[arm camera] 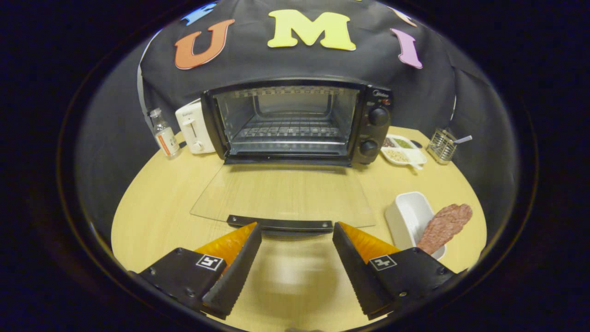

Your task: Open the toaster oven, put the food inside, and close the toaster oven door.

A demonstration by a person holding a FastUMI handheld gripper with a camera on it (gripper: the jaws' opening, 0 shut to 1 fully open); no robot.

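Gripper view: looks forward over a round wooden bench point(152, 216) toward a toaster oven point(299, 122) standing at the far side.
Jaws: the gripper point(297, 240) is spread wide and holds nothing; its two tips sit just short of the door handle, one toward each end of it.
Oven door: the glass door point(286, 193) lies fully folded down, flat over the bench, with its dark handle point(280, 223) nearest the jaws.
Oven inside: the wire rack point(288, 131) is bare; no food is on it.
Food: a flat reddish slab of meat point(446, 226) lies tilted across the rim of a white dish point(408, 214), to the right of the open door and beside the right finger.
Other things: a small bottle point(165, 134) and a white toaster point(193, 127) stand left of the oven; a divided plate point(403, 150) and a wire holder point(441, 145) stand to its right.
Progress: opening appears done. Picking up the meat, placing it on the rack and shutting the door all remain.
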